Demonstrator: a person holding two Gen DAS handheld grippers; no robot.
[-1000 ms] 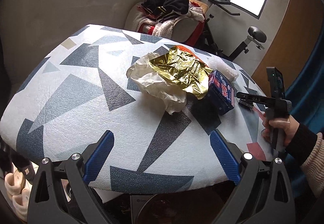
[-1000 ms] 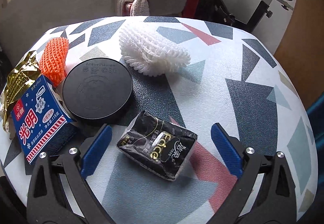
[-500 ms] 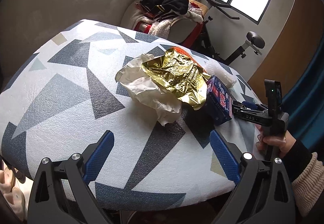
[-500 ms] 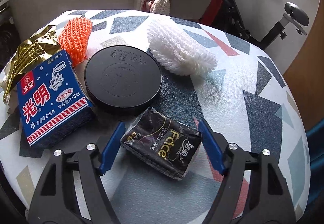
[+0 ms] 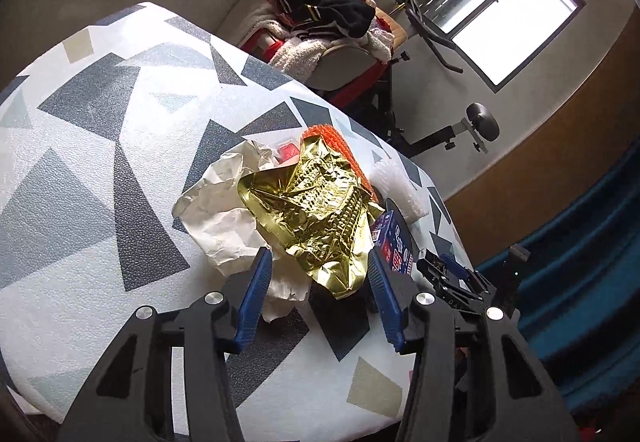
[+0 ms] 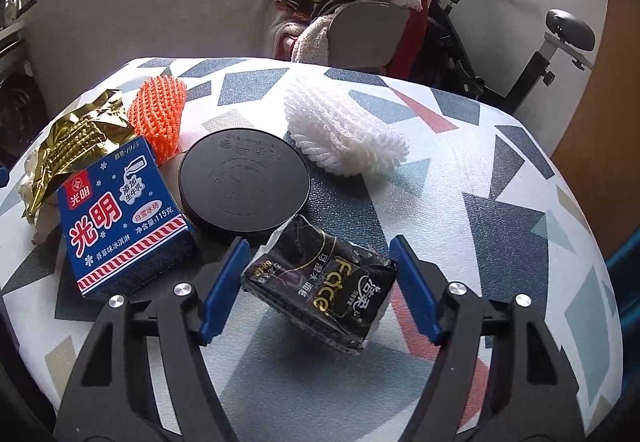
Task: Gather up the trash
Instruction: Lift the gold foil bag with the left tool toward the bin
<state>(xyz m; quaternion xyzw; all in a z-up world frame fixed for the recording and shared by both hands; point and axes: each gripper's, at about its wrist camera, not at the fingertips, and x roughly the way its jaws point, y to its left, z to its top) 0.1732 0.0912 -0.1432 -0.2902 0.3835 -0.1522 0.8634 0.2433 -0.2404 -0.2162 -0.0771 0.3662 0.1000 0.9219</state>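
The right hand-held gripper is closed on the black tissue pack: both blue pads meet the pack's short ends, and the pack appears lifted clear of the worktop, casting a shadow below. The pack's long axis runs left to right between the pads, tilted so the right end sits nearer and lower; its printed face points up and toward the camera. Half a second earlier the jaws stood wider, with the pack lying flat between them. Beyond the pack lies the black round lid; the blue ice-cream box lies at its left, long axis running near to far. The orange foam net and gold foil wrapper lie at far left, and the white foam net at far right of the lid. The left hand-held gripper is open, its pads either side of the near tip of the gold foil wrapper without a visible grip; it has advanced from the worktop edge and its jaws have narrowed. The wrapper's long axis runs near to far, resting on crumpled white paper. The other gripper is visible at right in the left wrist view.
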